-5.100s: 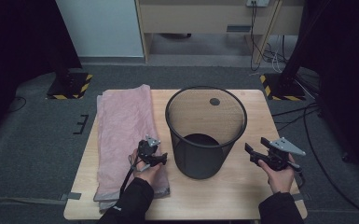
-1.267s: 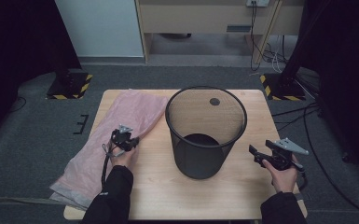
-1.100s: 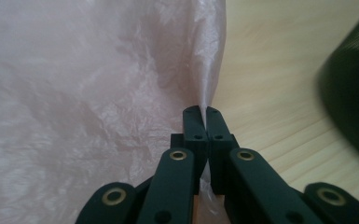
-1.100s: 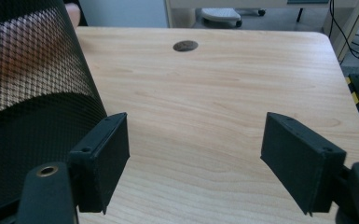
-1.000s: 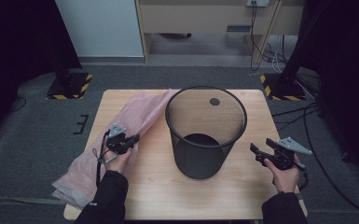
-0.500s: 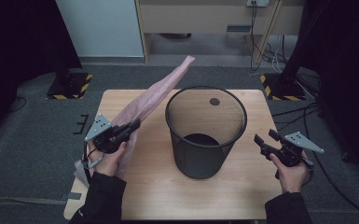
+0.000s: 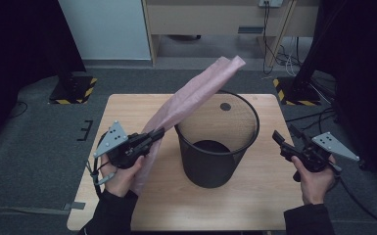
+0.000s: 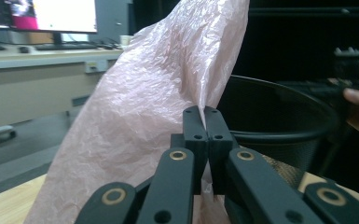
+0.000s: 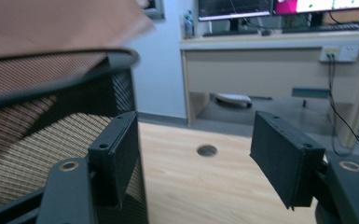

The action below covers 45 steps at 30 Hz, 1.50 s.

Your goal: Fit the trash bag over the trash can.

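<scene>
A pink plastic bag (image 7: 191, 98) slants up from the table's left side, and its top end hangs above the far rim of the black mesh bin (image 7: 218, 147). My left gripper (image 7: 159, 132) is shut on the bag's edge left of the bin; in the left gripper view its jaws (image 8: 207, 116) pinch the crinkled pink bag (image 8: 149, 107) with the bin (image 8: 279, 116) behind. My right gripper (image 7: 283, 137) hovers right of the bin, open. Its jaws (image 9: 193, 158) have just been closing a little with nothing between them, the bin's wall (image 9: 37, 116) to their left.
The bin stands mid-table on the wooden table (image 7: 254, 200), which has a round cable hole (image 7: 225, 106) behind the bin. A desk and cables lie beyond the far edge. Black stands with hazard-striped bases (image 7: 73, 88) flank the table on the floor.
My left gripper has risen and lifted the pink bag off the table, so its far end has swung up above the bin's rim. The right gripper has risen slightly.
</scene>
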Each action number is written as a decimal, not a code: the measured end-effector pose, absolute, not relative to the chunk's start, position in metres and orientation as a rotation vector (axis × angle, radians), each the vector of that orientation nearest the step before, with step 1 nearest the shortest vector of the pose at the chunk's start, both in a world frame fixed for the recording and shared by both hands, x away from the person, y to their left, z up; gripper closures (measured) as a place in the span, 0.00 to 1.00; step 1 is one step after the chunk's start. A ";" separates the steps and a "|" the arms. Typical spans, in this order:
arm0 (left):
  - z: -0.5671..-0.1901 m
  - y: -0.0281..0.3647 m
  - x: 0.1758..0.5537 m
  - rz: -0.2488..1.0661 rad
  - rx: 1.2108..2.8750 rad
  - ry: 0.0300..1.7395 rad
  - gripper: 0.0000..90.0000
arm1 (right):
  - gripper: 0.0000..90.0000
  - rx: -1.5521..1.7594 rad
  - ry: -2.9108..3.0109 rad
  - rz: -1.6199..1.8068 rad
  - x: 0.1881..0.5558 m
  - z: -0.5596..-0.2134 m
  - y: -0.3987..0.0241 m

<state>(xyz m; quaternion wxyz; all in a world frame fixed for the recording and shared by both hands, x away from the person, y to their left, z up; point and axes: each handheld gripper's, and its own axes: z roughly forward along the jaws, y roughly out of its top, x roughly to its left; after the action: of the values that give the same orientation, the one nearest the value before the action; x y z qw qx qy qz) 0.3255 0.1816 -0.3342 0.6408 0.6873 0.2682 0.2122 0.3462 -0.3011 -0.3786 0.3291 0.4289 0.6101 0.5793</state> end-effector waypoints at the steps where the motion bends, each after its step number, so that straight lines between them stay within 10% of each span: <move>1: -0.335 0.175 0.324 0.476 1.589 0.592 1.00 | 0.36 1.099 1.586 1.538 0.345 -0.371 -0.298; 45: -0.347 0.091 0.294 0.374 1.774 0.272 1.00 | 0.28 0.862 1.733 1.864 0.359 -0.302 -0.211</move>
<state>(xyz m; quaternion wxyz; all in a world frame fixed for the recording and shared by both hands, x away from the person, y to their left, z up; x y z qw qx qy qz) 0.2941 0.0907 -0.3467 0.6086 0.7679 0.1179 0.1617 0.3595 -0.2113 -0.3016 0.2252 0.3125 0.6284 0.6758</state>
